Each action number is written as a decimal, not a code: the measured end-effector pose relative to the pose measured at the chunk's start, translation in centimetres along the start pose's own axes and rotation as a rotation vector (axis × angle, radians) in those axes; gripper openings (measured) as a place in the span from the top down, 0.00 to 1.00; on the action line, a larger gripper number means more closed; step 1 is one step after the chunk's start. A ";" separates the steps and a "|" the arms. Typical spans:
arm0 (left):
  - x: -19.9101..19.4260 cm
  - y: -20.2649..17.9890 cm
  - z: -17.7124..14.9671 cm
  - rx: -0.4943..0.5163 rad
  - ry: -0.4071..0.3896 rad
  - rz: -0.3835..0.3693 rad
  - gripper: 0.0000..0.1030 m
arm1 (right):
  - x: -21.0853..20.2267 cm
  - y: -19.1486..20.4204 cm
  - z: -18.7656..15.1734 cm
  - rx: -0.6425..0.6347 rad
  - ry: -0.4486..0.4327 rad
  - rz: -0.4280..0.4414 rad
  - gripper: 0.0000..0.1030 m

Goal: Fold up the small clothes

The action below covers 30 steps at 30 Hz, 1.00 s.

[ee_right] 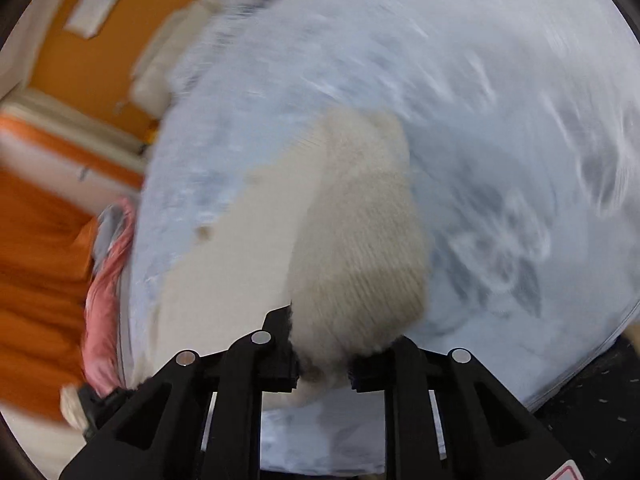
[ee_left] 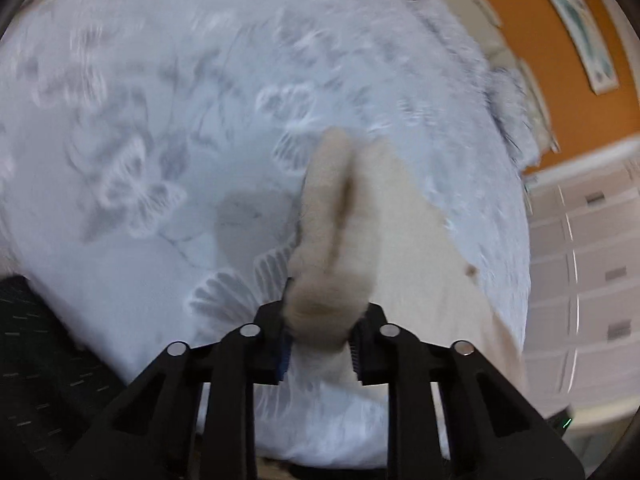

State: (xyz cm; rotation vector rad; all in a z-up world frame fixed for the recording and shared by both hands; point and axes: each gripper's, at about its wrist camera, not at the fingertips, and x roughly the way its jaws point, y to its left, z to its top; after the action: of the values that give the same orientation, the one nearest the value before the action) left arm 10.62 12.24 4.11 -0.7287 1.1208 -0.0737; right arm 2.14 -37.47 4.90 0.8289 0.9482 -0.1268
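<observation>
Your left gripper (ee_left: 320,344) was clamped on a beige fuzzy knit piece (ee_left: 334,236), looks like a sock but blur made that uncertain. Its long axis ran straight away from the fingers (ee_left: 276,344), free end pointing out over the bedspread (ee_left: 160,120). It was bunched and rounded at the grip, narrowing toward a rounded tip.

Your right gripper (ee_right: 324,368) was clamped on a cream ribbed knit piece (ee_right: 360,232). It was wider than the other, with fine parallel ribs and a soft nap, and its long axis also ran away from the fingers (ee_right: 280,364), slightly tilted.

Both pieces sat above the bedspread, and a flat cream garment (ee_right: 232,264) lay on the bedspread just beside them. Whether the held pieces touched it could not be told.

The bedspread was pale blue-white with a grey butterfly and leaf print, smooth weave. Past the bedspread's far edge were an orange wall (ee_left: 560,60) and white drawers (ee_left: 592,280). A pink cloth (ee_right: 108,280) hung at the bedspread's edge in the right wrist view. Heavy motion blur in both views.
</observation>
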 end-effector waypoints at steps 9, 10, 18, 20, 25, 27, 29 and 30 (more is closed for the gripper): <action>-1.8 6.2 -6.3 0.007 0.115 0.149 0.82 | -1.6 -3.3 -7.3 -0.021 0.174 -0.143 0.84; -1.3 6.3 -6.9 0.025 0.105 0.176 0.82 | -0.7 -4.5 -8.2 0.001 0.209 -0.183 0.83; -0.6 5.9 -6.9 0.073 0.073 0.197 0.79 | -5.7 -1.1 -6.8 -0.128 0.045 -0.328 0.71; -0.4 5.8 -6.9 0.078 0.064 0.200 0.79 | -6.6 -0.2 -6.6 -0.180 -0.028 -0.397 0.71; -0.5 5.3 -7.4 0.120 0.050 0.228 0.78 | -6.5 0.8 -6.5 -0.269 -0.045 -0.359 0.77; -0.4 5.5 -7.3 0.106 0.050 0.223 0.78 | -3.2 0.0 -7.0 -0.282 0.053 -0.384 0.79; -0.4 5.7 -7.3 0.104 0.050 0.221 0.77 | 1.5 -2.8 -7.7 -0.214 0.246 -0.433 0.81; -0.5 5.7 -7.3 0.106 0.051 0.222 0.77 | 2.7 -3.7 -8.2 -0.175 0.308 -0.435 0.87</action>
State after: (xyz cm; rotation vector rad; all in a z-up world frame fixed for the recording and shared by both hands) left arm 2.57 13.23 -0.47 -0.5074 1.2309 0.0360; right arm -3.35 -33.85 -1.80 0.4773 1.4029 -0.2930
